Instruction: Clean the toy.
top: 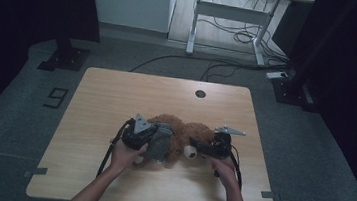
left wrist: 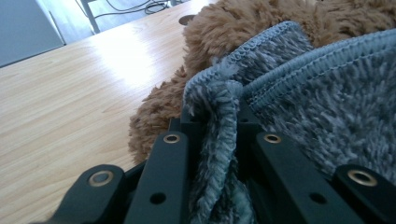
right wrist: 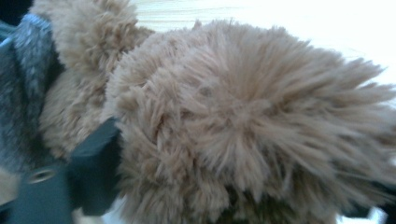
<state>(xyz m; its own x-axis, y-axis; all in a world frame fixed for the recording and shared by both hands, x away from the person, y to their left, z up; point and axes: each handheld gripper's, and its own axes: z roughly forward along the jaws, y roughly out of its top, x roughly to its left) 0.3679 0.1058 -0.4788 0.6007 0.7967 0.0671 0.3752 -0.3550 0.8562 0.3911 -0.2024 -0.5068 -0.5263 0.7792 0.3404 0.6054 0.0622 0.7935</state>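
A brown, fluffy plush teddy bear [top: 183,133] lies on its side at the near middle of the pale wooden table [top: 116,99], head toward three o'clock. The grey fleece cloth garment [top: 161,141] already wraps its body. The left gripper [top: 155,134] has its jaws closed on a bunched hem of that fleece, at nine o'clock of the bear. The right gripper [top: 197,145] presses into the head fur; its jaws seem clamped there. Judging by this, the dressing looks mostly done, with tugging and straightening left.
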